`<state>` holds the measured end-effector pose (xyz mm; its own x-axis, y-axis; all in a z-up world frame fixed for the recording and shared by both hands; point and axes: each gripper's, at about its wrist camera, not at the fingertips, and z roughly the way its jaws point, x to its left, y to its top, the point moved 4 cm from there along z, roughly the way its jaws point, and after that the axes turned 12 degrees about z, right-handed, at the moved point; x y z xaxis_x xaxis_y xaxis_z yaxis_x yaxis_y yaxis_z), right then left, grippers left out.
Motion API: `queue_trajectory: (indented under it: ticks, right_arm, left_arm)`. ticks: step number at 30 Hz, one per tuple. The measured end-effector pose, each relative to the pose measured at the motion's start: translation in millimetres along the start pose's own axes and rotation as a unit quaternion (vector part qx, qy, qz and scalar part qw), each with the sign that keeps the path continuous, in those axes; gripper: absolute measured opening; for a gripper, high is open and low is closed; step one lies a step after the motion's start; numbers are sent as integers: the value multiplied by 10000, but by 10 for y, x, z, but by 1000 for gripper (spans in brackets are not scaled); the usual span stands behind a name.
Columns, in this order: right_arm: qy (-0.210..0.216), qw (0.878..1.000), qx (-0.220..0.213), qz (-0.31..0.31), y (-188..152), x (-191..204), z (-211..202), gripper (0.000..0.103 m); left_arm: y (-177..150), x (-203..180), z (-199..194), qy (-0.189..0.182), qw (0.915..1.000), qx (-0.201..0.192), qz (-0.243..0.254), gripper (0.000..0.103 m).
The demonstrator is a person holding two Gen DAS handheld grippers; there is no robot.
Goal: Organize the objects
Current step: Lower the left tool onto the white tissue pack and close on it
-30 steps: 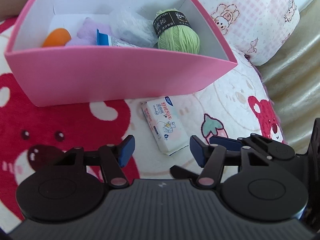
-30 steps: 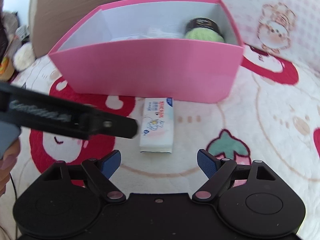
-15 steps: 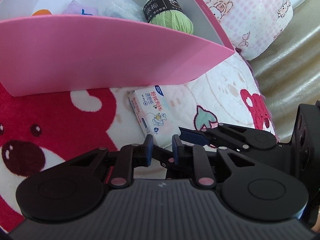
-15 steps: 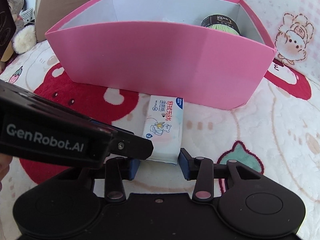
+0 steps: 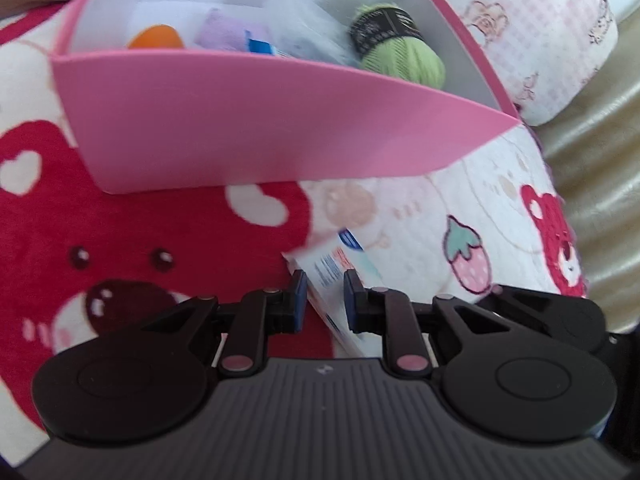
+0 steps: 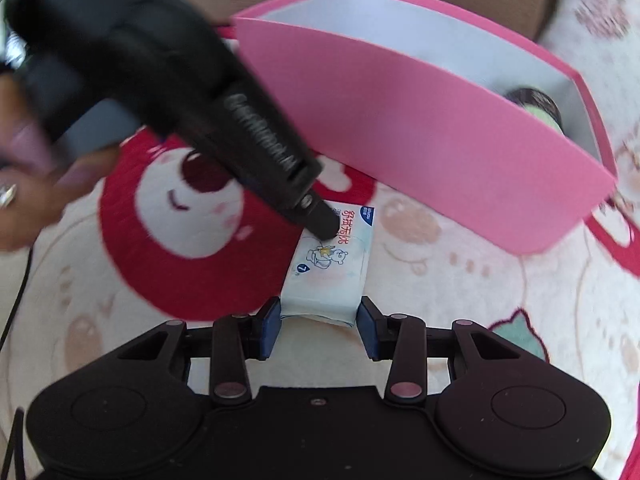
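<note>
- The left wrist view looks steeply down along its own fingers (image 5: 298, 300) at the blanket (image 5: 420, 216), close in, with the pink box (image 5: 248, 128) just ahead.
- The right wrist view also tilts down, close over the blanket (image 6: 460, 280), facing the pink box (image 6: 400, 128) from another side.
- Both views share the tissue pack (image 5: 332, 276) (image 6: 328, 272), the box and the blanket.

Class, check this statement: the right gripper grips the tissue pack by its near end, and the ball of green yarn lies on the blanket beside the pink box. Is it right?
Not quite. The green yarn lies inside the pink box, as the left wrist view shows. The right gripper does grip the tissue pack by its near end.
</note>
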<state>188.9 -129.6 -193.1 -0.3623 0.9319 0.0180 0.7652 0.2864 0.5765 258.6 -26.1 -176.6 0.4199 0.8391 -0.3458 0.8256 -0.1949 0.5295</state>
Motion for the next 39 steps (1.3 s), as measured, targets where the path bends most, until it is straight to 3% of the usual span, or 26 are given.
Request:
queue_trajectory:
  ticks: [3, 6, 9, 11, 13, 18, 22, 27, 29, 34, 39]
  right_arm:
    - [24, 10000, 20, -43, -1, -36, -24, 46]
    - [-221, 9996, 68, -159, -21, -4, 4, 45]
    - [-482, 9986, 106, -210, -40, -24, 18, 45]
    - [-786, 9965, 220, -155, -28, -117, 3, 49]
    - [-892, 9952, 308, 261, -7, -290, -42, 50]
    - [-210, 9856, 569, 1576, 20, -617, -53, 52]
    - [405, 9779, 578, 1969, 54, -611, -36, 53]
    - [607, 9755, 726, 1989, 22, -506, 3, 55]
    - [541, 9769, 701, 1947, 24, -491, -16, 55]
    - [486, 9775, 682, 1935, 39, -504, 30, 59]
    - [342, 9861, 630, 1500, 66, -341, 43, 61]
  left_arm:
    - [20, 97, -4, 247, 9996, -111, -26, 19]
    - [22, 194, 23, 441, 9988, -203, -19, 19]
    - [19, 209, 28, 244, 9992, -310, -13, 19]
    - [31, 90, -8, 136, 9977, -555, 358, 19]
    - [37, -35, -19, 105, 9958, -649, 645, 19]
    - [27, -116, 83, -18, 9972, -479, 569, 19]
    - [-36, -73, 172, -108, 9993, -288, 236, 23]
    - [-70, -177, 156, -16, 9995, -223, 244, 26]
    - [-98, -174, 150, -78, 9999, -98, 52, 28]
    - [-226, -91, 71, -245, 9945, 204, -1000, 28]
    - [-317, -19, 55, -185, 9899, 252, -1379, 27]
